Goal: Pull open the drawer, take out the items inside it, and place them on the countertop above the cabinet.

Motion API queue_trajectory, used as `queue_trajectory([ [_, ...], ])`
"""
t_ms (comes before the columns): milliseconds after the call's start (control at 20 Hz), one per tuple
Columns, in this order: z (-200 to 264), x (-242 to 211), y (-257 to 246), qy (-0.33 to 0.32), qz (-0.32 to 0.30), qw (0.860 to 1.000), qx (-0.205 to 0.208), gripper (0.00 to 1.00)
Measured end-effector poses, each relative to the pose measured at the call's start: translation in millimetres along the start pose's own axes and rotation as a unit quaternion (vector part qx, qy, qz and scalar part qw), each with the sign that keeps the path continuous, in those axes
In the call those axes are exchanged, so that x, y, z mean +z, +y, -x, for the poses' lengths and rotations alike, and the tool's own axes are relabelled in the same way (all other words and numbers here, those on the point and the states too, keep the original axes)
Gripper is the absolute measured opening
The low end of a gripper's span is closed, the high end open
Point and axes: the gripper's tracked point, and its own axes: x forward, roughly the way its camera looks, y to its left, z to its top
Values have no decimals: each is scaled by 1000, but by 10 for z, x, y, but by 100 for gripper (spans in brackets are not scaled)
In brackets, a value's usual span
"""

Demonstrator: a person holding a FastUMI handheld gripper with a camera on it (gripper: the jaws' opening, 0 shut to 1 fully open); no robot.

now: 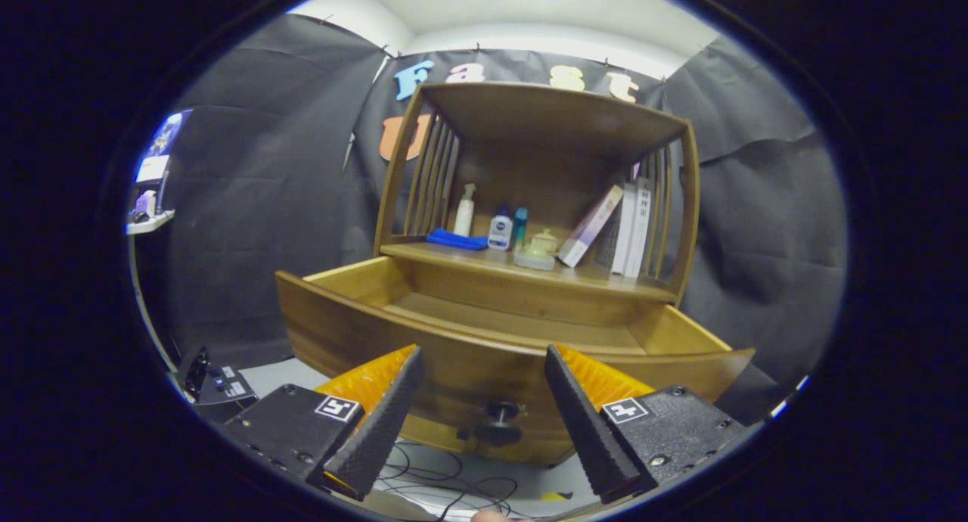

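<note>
The wooden cabinet's drawer (363, 333) is pulled out toward me, its inside mostly hidden behind the front panel. Its dark round knob (499, 422) sits low on the front, just ahead of and between my fingers. My gripper (482, 359) is open with nothing between its fingers, level with the drawer front. On the countertop (499, 266) above the drawer lie a blue cloth (457, 240), a white spray bottle (464, 210), a small white bottle (500, 230), a teal bottle (520, 225) and a pale lidded pot (538, 250).
Several books (624, 231) lean at the countertop's right end, under the cabinet's upper shelf (552, 113). Slatted sides enclose the countertop. Cables (439, 476) lie on the floor below the drawer. A black device (215, 382) sits at the left; a small shelf (150, 221) hangs on the left wall.
</note>
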Motion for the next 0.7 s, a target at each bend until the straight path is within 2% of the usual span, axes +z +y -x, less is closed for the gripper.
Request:
queue_trajectory([
  [150,-68,-239,-111,28,-27,999,-14,100],
  [300,-152,-265,-188,31,-38,998,-32,100],
  [550,-209,-280,-210,24,6,997,-76,100],
  [700,-291,-245,-245,24,-8,996,-90,100],
])
